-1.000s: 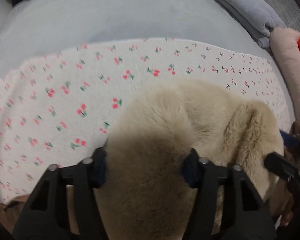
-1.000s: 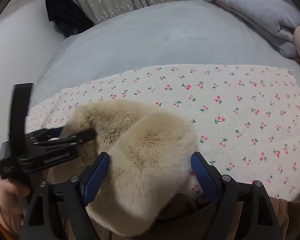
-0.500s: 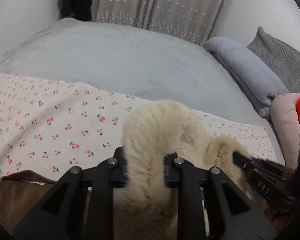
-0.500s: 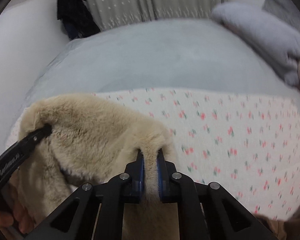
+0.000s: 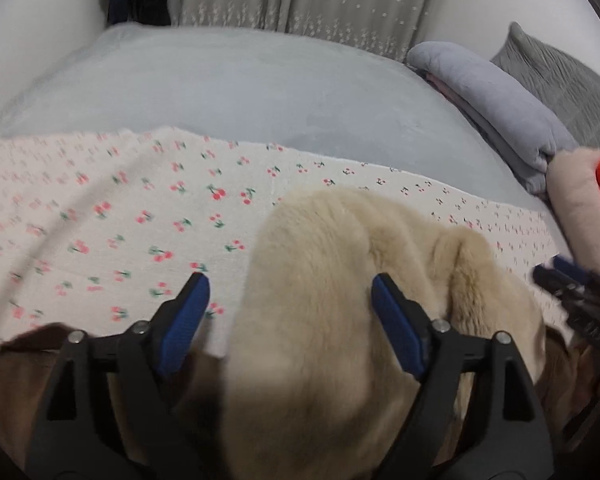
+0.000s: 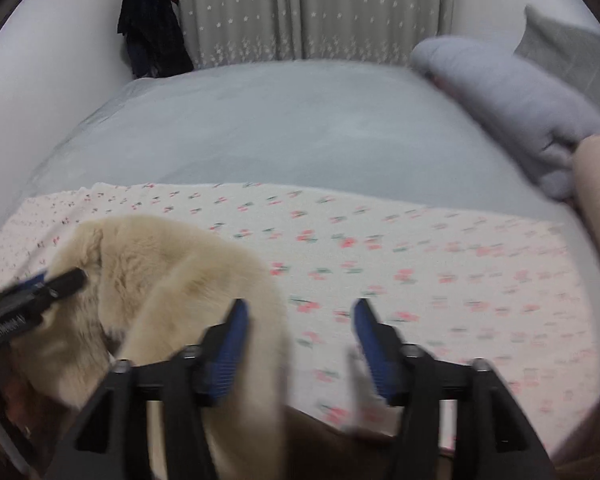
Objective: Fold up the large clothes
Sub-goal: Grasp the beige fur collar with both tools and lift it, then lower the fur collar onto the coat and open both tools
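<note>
A cream furry garment (image 5: 324, 320) lies bunched on a cherry-print cloth (image 5: 140, 208) near the bed's front edge. My left gripper (image 5: 290, 312) straddles a raised fold of it. Its jaws are opening and neither blue pad presses the fur. In the right wrist view the same garment (image 6: 172, 280) lies at lower left. My right gripper (image 6: 300, 340) is opening too, with only the fur's edge beside its left pad (image 6: 228, 344) and printed cloth (image 6: 420, 264) beyond. Each view shows the other gripper's tip at the fur: the right gripper (image 5: 572, 292) and the left gripper (image 6: 32, 292).
The grey bed sheet (image 5: 260, 88) stretches behind the printed cloth. A folded lilac blanket (image 5: 492, 96), a grey pillow (image 5: 560, 80) and a pink plush with an orange part (image 5: 576, 208) line the right side. Brown fabric (image 5: 20, 360) lies at the near edge. A dark garment (image 6: 152, 24) hangs by the curtain.
Half a second ago both grippers were shut on folds of the furry garment and held them up. Now both stand open and the fur has slumped back onto the cloth.
</note>
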